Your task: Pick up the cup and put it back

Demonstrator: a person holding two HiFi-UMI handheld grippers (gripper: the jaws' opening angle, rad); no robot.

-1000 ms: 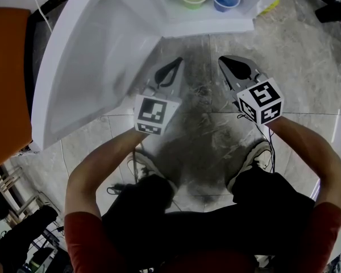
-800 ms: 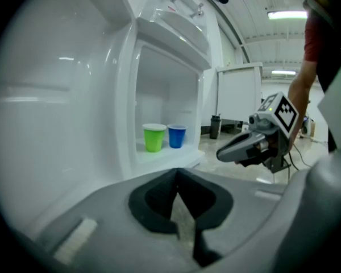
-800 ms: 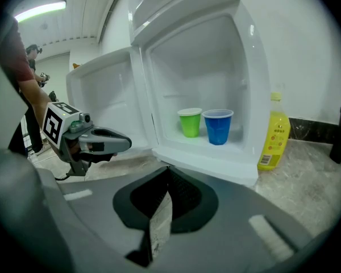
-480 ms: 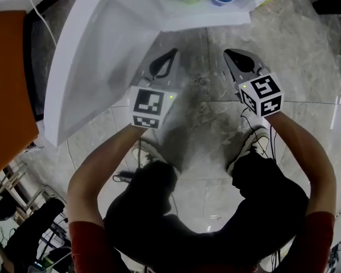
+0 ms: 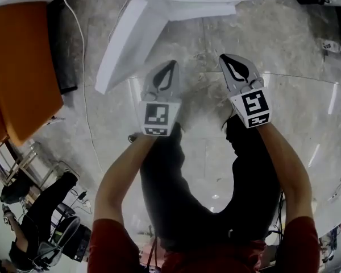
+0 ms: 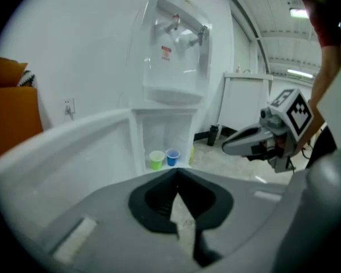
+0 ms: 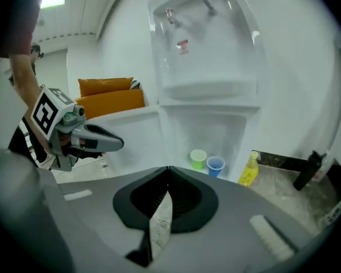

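Red sleeves (image 5: 111, 244), seemingly black trousers (image 5: 184, 206)

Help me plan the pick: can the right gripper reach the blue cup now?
Probably yes: the door stands open and nothing lies between the right gripper and the blue cup, though its shut jaws must open first.

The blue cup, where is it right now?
In the right gripper view the blue cup stands in the open lower compartment of the white dispenser, right of the green cup, with a yellow bottle farther right.
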